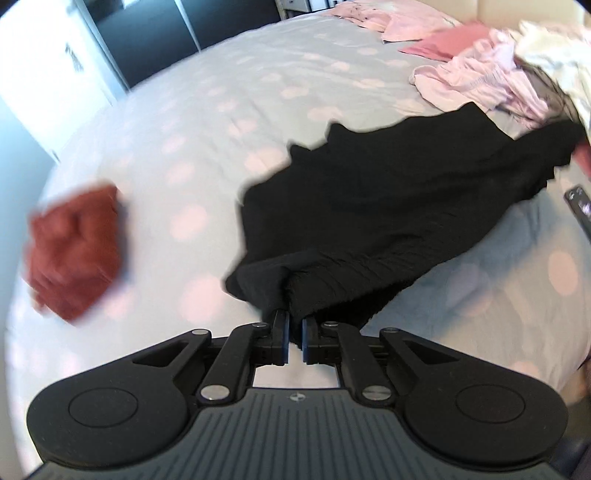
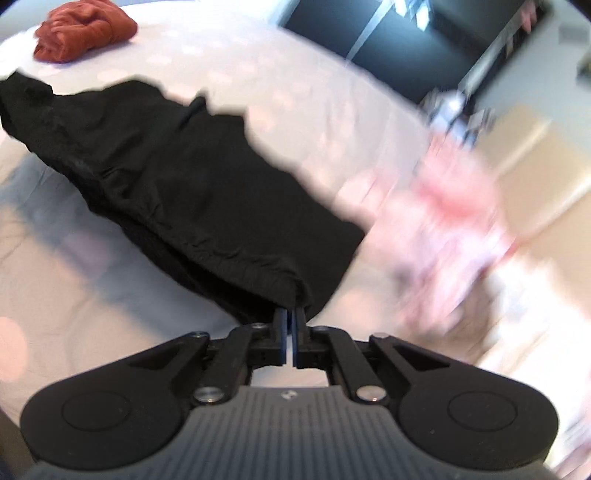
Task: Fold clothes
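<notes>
A black garment (image 1: 388,195) hangs stretched above the bed between my two grippers. My left gripper (image 1: 294,321) is shut on one end of it, the cloth bunched over the fingertips. My right gripper (image 2: 290,314) is shut on the other end of the black garment (image 2: 192,184), at a gathered hem. In the left wrist view the far end of the garment runs to the right edge, where part of the right gripper (image 1: 580,210) shows. Both views are blurred by motion.
The bed (image 1: 221,122) has a grey cover with pale pink dots. A folded rust-red garment (image 1: 74,251) lies on it; it also shows in the right wrist view (image 2: 85,29). A pile of pink and white clothes (image 1: 498,74) lies at the far right. Dark cabinets stand beyond the bed.
</notes>
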A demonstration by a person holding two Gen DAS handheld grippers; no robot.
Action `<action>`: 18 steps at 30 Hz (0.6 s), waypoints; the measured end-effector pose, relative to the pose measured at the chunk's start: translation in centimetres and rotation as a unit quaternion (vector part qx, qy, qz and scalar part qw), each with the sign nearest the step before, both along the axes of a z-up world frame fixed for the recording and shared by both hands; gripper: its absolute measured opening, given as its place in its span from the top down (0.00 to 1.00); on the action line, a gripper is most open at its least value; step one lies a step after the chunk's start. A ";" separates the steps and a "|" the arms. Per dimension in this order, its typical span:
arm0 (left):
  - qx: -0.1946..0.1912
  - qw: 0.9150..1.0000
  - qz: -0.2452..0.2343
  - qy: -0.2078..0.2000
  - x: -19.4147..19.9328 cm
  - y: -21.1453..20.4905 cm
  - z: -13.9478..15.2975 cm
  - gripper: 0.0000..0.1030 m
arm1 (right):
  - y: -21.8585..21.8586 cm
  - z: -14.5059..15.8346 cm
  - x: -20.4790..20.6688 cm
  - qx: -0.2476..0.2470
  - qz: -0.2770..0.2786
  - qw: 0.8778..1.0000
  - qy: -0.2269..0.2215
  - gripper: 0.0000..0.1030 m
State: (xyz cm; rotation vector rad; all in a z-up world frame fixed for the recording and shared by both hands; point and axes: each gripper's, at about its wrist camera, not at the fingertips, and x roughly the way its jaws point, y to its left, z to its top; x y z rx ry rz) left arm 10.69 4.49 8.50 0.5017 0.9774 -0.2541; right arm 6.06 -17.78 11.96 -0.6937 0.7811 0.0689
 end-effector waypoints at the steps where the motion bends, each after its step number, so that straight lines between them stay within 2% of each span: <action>1: 0.014 1.000 -0.006 -0.007 0.0 0.1 1.6 0.96 | 0.5 1.6 -0.3 -0.045 0.010 0.999 -0.027 1.00; 2: 0.027 0.999 -0.012 -0.013 -0.1 0.3 3.1 0.96 | 0.7 3.2 -0.6 -0.083 0.019 0.995 -0.055 1.00; 3: 0.018 1.000 -0.015 -0.012 -0.2 0.8 4.7 0.96 | 0.6 5.1 -0.9 -0.097 0.022 0.993 -0.071 1.00; 4: 0.010 1.000 -0.021 -0.008 -0.3 1.1 6.1 0.96 | 0.3 7.0 -1.1 -0.088 0.022 0.993 -0.076 1.00; 6: 0.010 1.000 -0.021 0.001 -0.8 1.3 7.3 0.96 | -0.4 9.7 -1.4 -0.039 0.019 0.996 -0.075 1.00; 7: 0.014 1.000 -0.023 0.010 -0.8 1.1 7.1 0.96 | -0.8 11.0 -1.5 -0.013 0.016 0.997 -0.073 1.00; 9: 0.026 0.999 -0.026 0.024 -0.8 0.7 6.0 0.96 | -1.1 11.5 -1.7 0.062 0.015 0.996 -0.062 1.00; 12: 0.045 0.998 -0.024 0.036 -1.3 0.6 3.6 0.96 | -0.1 8.4 -2.1 0.156 0.019 0.988 -0.014 0.96; 18: 0.042 0.998 0.006 0.051 -0.8 3.5 0.2 0.96 | 5.4 -3.0 -3.3 0.227 0.026 0.970 0.078 0.95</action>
